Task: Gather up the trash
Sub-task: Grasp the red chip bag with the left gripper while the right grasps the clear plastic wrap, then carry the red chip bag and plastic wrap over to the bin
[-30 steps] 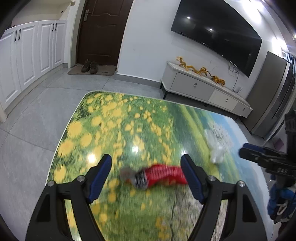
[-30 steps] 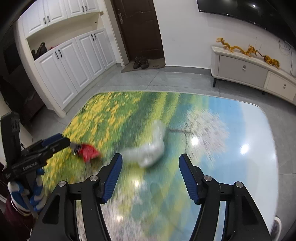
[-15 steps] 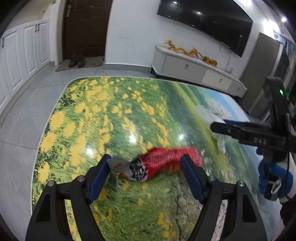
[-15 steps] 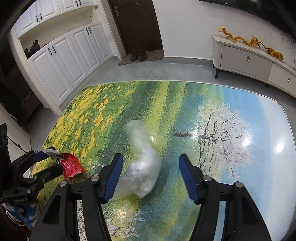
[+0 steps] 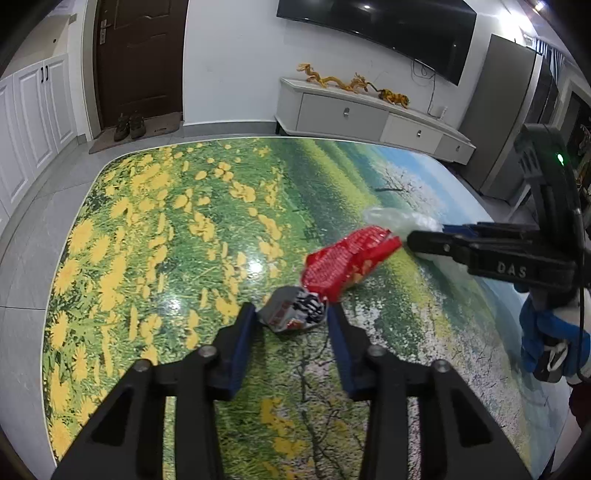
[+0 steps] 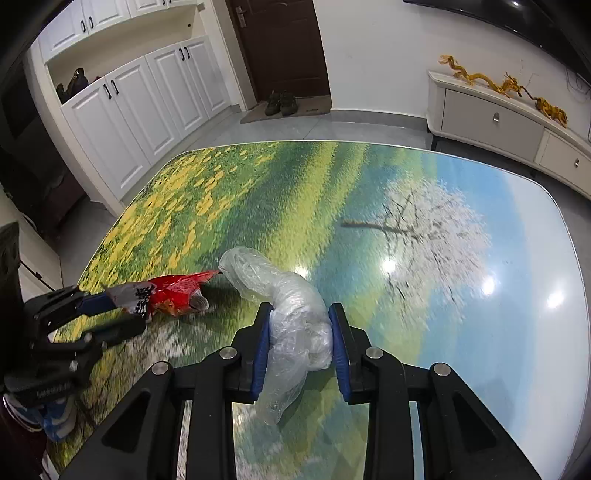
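Left claw [image 5: 291, 314]: blue-padded fingers clamped on the crumpled grey-and-white printed end of a red snack wrapper [image 5: 351, 262]. Wrapper glossy, creased, red with pale print and orange patches, running ahead and to the right from between the fingertips, lying on the landscape-printed table [image 5: 166, 229]. Far tip just beside a clear plastic bag [image 5: 391, 219] and the dark fingers of the other claw [image 5: 424, 242], ahead and to the right.

Right claw [image 6: 299, 314]: fingers closed in on the clear plastic bag [image 6: 291, 314], pads [image 6: 262, 339] pressing both sides of it. Bag translucent, whitish, wrinkled and bunched, one lobe curling ahead and left from the fingertips, a loose tail hanging back under the claw toward the camera. Left of this claw, the same red wrapper [image 6: 177, 291], with the left claw [image 6: 110, 302] at its printed end; its pointed red tip touching or nearly touching the bag's far lobe, hard to tell which.

Count: one red wrapper, one clear bag, two claws. Beyond the table: one dark door [image 5: 140, 59], one pair of shoes [image 5: 128, 125] on a mat, one low white sideboard [image 6: 517, 125] with golden dragon figures [image 6: 502, 88] on top, one wall-mounted television [image 5: 376, 33], white cabinets [image 6: 147, 103].
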A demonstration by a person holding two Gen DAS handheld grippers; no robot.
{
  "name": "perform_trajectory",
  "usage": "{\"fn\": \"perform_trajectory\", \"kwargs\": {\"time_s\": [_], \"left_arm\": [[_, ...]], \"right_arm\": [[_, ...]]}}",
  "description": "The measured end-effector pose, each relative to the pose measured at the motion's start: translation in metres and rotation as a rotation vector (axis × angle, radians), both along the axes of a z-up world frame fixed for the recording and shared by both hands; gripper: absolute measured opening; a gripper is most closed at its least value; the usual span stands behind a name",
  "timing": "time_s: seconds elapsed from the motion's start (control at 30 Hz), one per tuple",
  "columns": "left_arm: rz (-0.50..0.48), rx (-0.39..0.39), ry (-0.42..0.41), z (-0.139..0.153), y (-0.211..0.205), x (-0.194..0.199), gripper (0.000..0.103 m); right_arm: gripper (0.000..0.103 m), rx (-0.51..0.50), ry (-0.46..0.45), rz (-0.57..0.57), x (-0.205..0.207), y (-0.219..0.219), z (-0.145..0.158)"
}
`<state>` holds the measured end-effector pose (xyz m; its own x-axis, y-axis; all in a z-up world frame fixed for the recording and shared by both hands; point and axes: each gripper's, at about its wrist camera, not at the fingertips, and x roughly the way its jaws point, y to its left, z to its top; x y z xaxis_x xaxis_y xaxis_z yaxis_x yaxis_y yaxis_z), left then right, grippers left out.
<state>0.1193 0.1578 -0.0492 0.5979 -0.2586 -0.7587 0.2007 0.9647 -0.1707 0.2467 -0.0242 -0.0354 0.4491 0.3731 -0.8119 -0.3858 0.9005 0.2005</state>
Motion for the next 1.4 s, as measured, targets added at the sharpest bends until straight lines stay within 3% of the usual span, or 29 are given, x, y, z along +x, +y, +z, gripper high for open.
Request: {"fn": "perform_trajectory", "kwargs": {"time_s": [0.13, 0.2, 0.33, 0.47, 0.87, 1.1, 1.4], "left_arm": [[0.006, -0.035, 0.006, 0.0, -0.001, 0.001, 0.035], [0.01, -0.044, 0.005, 0.001, -0.001, 0.002, 0.026], [0.02, -0.047, 0.005, 0.002, -0.003, 0.003, 0.022], [0.021, -0.035, -0.015, 0.009, -0.009, -0.006, 0.011], [0.038, -0.056, -0.074, 0.043, -0.042, -0.064, 0.01], [-0.013, -0.021, -0.118, 0.076, -0.09, -0.11, 0.01], [-0.161, -0.009, -0.148, 0.104, -0.178, -0.142, 0.01]], "right_arm": [[0.03, 0.003, 0.0, -0.001, -0.008, -0.007, 0.0], [0.03, 0.003, -0.001, 0.0, -0.011, -0.01, 0.0], [0.029, 0.005, -0.004, 0.006, -0.018, -0.015, 0.0], [0.029, 0.007, -0.011, 0.004, -0.029, -0.023, 0.002], [0.028, 0.075, -0.081, -0.055, -0.106, -0.084, 0.041], [0.028, 0.104, -0.153, -0.146, -0.162, -0.141, 0.07], [0.028, 0.108, -0.226, -0.35, -0.225, -0.238, 0.09]]}}
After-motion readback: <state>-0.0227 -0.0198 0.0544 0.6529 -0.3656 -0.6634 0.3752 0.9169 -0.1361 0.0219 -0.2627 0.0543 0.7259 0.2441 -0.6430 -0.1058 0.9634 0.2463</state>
